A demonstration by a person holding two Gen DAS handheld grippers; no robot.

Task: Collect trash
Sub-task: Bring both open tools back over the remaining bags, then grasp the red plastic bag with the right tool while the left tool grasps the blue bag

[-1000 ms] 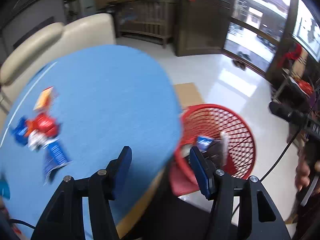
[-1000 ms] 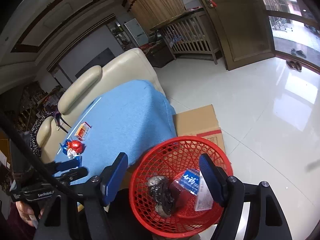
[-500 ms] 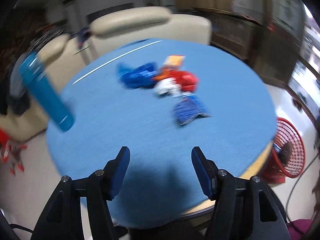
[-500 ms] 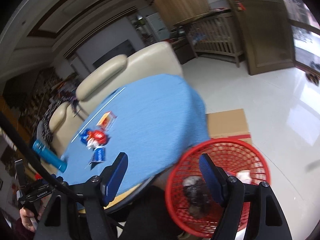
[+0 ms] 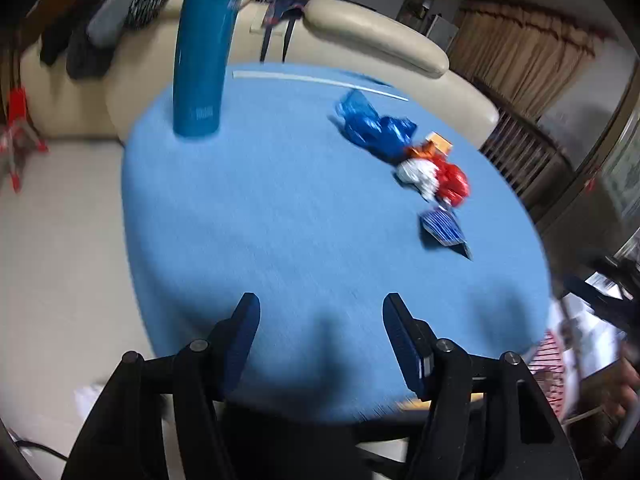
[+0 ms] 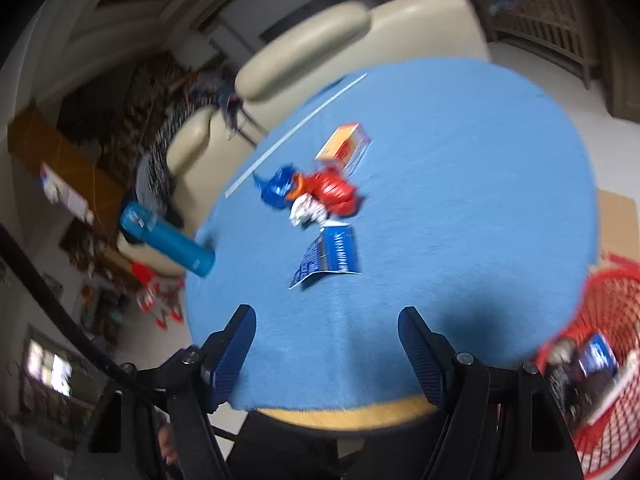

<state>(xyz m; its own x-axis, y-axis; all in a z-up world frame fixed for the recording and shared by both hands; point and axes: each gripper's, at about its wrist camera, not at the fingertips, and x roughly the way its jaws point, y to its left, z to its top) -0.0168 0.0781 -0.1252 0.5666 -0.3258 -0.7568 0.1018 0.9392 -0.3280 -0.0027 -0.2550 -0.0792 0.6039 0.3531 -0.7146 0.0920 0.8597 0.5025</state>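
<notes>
Trash lies in a cluster on the round blue table: a crumpled blue wrapper, a red and white wrapper, a small orange box and a flat blue packet. My left gripper hangs open over the table's near edge, nothing between its fingers. My right gripper is open and empty too, over the near edge. The red mesh basket with trash inside stands at the right below the table.
A tall blue bottle stands at the table's far left edge. Cream armchairs ring the far side. A cardboard sheet lies on the floor by the basket. A person's hand shows at the right.
Both views have swung from the basket and floor toward the table, so the trash cluster now lies ahead of both grippers. The blue bottle has come into view at the left.
</notes>
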